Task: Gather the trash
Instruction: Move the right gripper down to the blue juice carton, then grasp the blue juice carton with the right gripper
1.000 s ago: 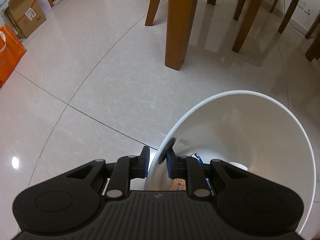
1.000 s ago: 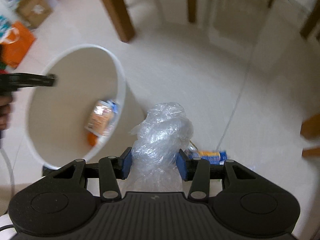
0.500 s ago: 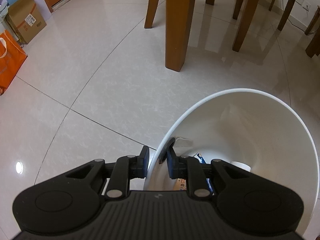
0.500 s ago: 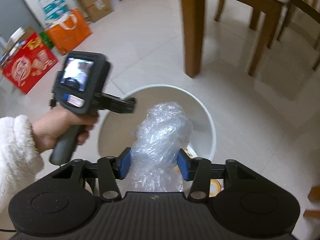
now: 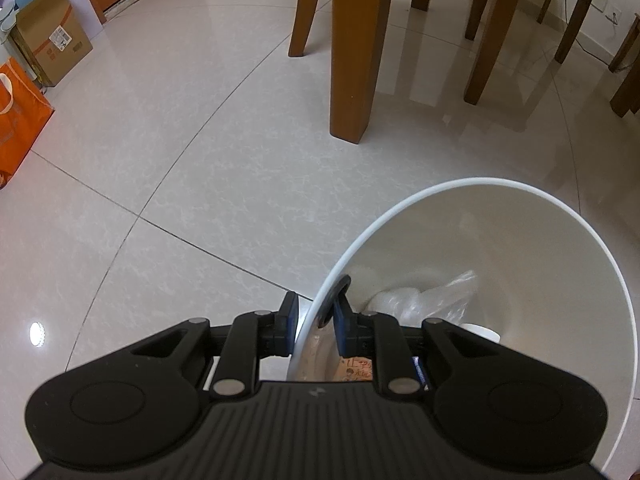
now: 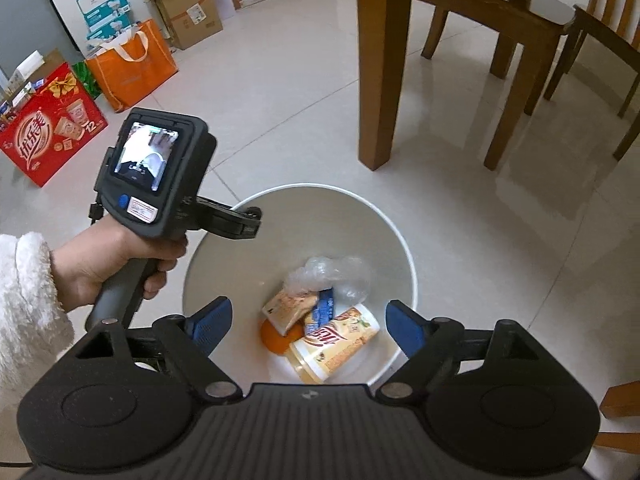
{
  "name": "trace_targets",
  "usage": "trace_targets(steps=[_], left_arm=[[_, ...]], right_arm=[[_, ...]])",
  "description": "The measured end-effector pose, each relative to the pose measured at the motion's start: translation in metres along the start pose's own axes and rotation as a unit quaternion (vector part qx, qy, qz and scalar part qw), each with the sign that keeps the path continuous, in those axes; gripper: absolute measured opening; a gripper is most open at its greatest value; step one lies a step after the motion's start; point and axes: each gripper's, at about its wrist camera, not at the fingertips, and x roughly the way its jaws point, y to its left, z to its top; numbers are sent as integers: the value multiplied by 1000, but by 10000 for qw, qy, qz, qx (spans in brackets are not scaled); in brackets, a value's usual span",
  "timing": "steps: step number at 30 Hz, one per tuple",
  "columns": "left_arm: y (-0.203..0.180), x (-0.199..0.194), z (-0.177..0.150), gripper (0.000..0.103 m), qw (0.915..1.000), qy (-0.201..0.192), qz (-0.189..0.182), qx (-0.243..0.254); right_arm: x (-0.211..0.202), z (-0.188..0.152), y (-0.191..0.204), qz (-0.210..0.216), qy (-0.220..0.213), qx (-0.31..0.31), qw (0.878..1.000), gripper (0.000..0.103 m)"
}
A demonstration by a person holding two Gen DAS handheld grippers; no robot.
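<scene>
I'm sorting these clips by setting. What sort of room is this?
Most likely a home dining area: wooden table legs and chairs on a glossy tiled floor, with shopping bags and cardboard boxes stacked by a wall.

Round white plastic bin (image 6: 400,240) upright on floor, open-topped. Inside at bottom: crumpled clear plastic wrap (image 6: 332,274) on top, beige snack packet (image 6: 288,306), blue wrapper (image 6: 326,306), toppled printed paper cup (image 6: 336,344), orange round piece (image 6: 274,338).
</scene>
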Motion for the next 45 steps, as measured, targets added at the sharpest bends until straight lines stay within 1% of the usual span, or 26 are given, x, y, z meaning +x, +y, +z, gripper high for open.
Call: trace_targets(steps=[4,7,11,15,20,23,27,28,29,31,35,37,40,42,43,45], left_arm=[[0,0,0,17,10000,5,-5,-15],[0,0,-1,17,10000,1,-3,-3],[0,0,-1,17,10000,-1,3,-10],[0,-1,-1,17,10000,7,-2,-28],[-1,0,-1,17,10000,-1,4,-5],[-1,0,-1,17,10000,-1,4,-8],[-1,0,-1,17,10000,10,4,-32],[-1,0,-1,17,10000,11,7,-25],[-2,0,-2,17,10000,9,12,-13],[-2,0,-1,18,10000,7,17,-6],[-2,1,-1,18,10000,12,18,1],[-1,1,-2,18,10000,17,12,-6],[0,0,-1,18,10000,25,0,-21],[1,0,-1,18,10000,25,-9,-20],[2,0,-1,18,10000,28,-14,-29],[2,-1,-1,18,10000,34,-15,-36]], right_arm=[[-1,-10,-13,124,71,-202,9997,87],[0,-19,-27,69,94,-150,9998,87],[6,-35,-52,-12,210,20,9998,87],[23,-56,-84,-68,379,302,9988,87],[62,-89,-124,-244,742,772,9940,87],[88,-108,-146,-359,1000,905,9902,87],[125,-131,-178,-523,1269,1416,9804,87],[134,-136,-185,-562,1313,1482,9786,87],[142,-141,-191,-606,1377,1406,9786,87],[161,-148,-200,-687,1465,1555,9745,87],[192,-162,-212,-936,1558,1706,9684,86],[207,-166,-217,-983,1638,1737,9661,86],[223,-175,-224,-1211,1669,1868,9605,85],[230,-179,-231,-1326,1603,2030,9568,85],[232,-180,-233,-1338,1564,2054,9568,85],[237,-182,-239,-1359,1476,2282,9527,85]])
